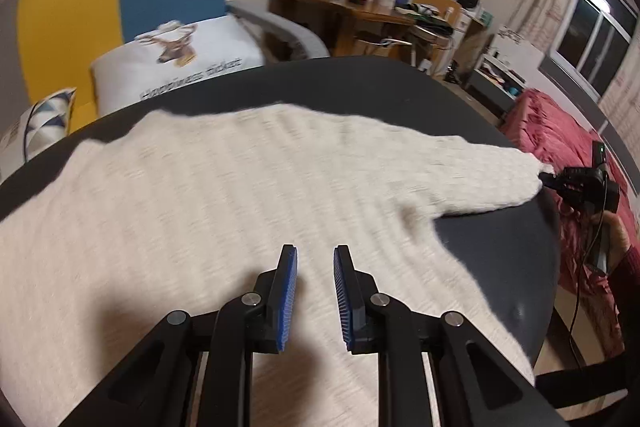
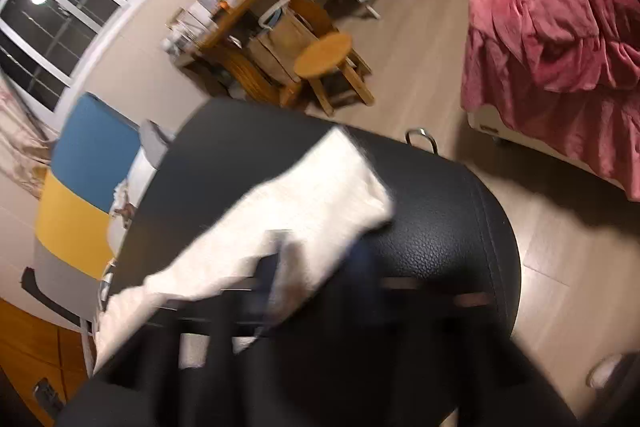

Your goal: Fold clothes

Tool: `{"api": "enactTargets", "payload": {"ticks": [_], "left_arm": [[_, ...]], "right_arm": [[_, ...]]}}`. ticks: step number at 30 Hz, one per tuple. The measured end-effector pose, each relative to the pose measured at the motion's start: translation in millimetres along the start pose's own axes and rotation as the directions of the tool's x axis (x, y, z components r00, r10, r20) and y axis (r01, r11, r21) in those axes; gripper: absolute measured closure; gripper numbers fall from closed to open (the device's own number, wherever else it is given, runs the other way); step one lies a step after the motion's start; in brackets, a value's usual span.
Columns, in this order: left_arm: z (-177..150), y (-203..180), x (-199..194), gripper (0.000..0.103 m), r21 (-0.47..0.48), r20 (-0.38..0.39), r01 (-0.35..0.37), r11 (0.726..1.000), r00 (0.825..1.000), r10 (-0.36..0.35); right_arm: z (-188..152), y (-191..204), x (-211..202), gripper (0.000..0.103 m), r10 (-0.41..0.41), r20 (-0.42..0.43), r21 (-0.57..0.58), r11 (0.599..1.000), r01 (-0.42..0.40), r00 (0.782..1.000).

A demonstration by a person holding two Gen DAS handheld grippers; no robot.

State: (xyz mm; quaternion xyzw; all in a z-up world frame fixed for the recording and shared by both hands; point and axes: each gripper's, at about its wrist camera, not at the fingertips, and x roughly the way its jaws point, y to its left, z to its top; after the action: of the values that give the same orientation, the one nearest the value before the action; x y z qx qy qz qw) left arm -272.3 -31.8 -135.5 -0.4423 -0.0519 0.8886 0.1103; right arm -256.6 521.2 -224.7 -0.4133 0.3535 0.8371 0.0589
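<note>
A cream knitted sweater lies spread flat on a round black table. My left gripper hovers over the sweater's body, open, with nothing between its blue pads. One sleeve stretches out to the table's right edge, where my right gripper is shut on the cuff. In the right wrist view the picture is blurred; the sleeve runs across the black table and into the right gripper.
A bed with a pink cover stands right of the table, also the pink cover. A wooden stool and cluttered desk stand beyond. A deer-print pillow lies behind the table. A person's hand holds the right gripper.
</note>
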Motion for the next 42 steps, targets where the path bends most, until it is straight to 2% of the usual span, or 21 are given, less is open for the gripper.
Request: {"api": "enactTargets", "payload": {"ticks": [4, 8, 12, 15, 18, 20, 21, 24, 28, 31, 34, 36, 39, 40, 42], "left_arm": [[-12, 20, -12, 0.085, -0.048, 0.000, -0.015, 0.999, 1.000, 0.015], [-23, 34, -24, 0.085, -0.088, -0.003, -0.030, 0.996, 1.000, 0.030], [-28, 49, -38, 0.085, -0.159, 0.011, -0.011, 0.987, 1.000, 0.013], [-28, 52, -50, 0.085, -0.175, 0.030, -0.006, 0.985, 1.000, 0.011], [-28, 54, -61, 0.085, -0.188, 0.047, 0.012, 0.982, 0.999, -0.003], [-28, 56, -69, 0.085, -0.209, 0.059, 0.034, 0.977, 0.998, -0.022], [-28, 58, -72, 0.085, -0.222, 0.064, 0.048, 0.974, 0.997, -0.035], [-28, 69, -79, 0.085, -0.262, 0.083, 0.081, 0.962, 0.995, -0.061], [-28, 94, -82, 0.085, -0.372, 0.103, 0.184, 0.910, 0.982, -0.157], [-30, 113, -79, 0.085, -0.436, 0.117, 0.252, 0.864, 0.968, -0.224], [-31, 136, -73, 0.084, -0.506, 0.134, 0.316, 0.803, 0.948, -0.288], [-31, 153, -65, 0.082, -0.558, 0.149, 0.369, 0.743, 0.926, -0.347], [-34, 171, -48, 0.080, -0.637, 0.154, 0.413, 0.651, 0.895, -0.418], [-35, 176, -39, 0.080, -0.663, 0.138, 0.406, 0.628, 0.892, -0.431], [-38, 179, -31, 0.080, -0.685, 0.116, 0.380, 0.621, 0.899, -0.423]], "right_arm": [[-1, 1, 0, 0.094, 0.023, 0.016, -0.007, 1.000, -0.023, 1.000], [-2, 16, -9, 0.094, 0.136, 0.044, -0.027, 0.990, -0.135, 0.990], [0, 38, 0, 0.094, 0.150, -0.005, -0.041, 0.988, -0.150, 0.989], [-4, 67, -11, 0.094, 0.267, 0.001, -0.079, 0.961, -0.266, 0.964], [-12, 107, -6, 0.094, 0.356, -0.038, -0.101, 0.928, -0.358, 0.934], [-20, 141, 1, 0.094, 0.427, -0.072, -0.117, 0.894, -0.432, 0.902], [-27, 162, 4, 0.094, 0.470, -0.094, -0.122, 0.869, -0.479, 0.877], [-47, 225, 12, 0.094, 0.539, -0.166, -0.176, 0.808, -0.563, 0.826], [-95, 303, 36, 0.094, 0.560, -0.293, -0.224, 0.748, -0.625, 0.775], [-145, 346, 61, 0.094, 0.522, -0.410, -0.275, 0.711, -0.647, 0.748], [-202, 377, 77, 0.094, 0.455, -0.519, -0.348, 0.660, -0.665, 0.723], [-237, 388, 85, 0.094, 0.397, -0.570, -0.395, 0.635, -0.664, 0.719], [-268, 387, 93, 0.094, 0.343, -0.602, -0.437, 0.614, -0.657, 0.721], [-276, 385, 96, 0.094, 0.331, -0.608, -0.445, 0.611, -0.655, 0.722], [-281, 380, 98, 0.094, 0.321, -0.602, -0.451, 0.619, -0.643, 0.731]]}}
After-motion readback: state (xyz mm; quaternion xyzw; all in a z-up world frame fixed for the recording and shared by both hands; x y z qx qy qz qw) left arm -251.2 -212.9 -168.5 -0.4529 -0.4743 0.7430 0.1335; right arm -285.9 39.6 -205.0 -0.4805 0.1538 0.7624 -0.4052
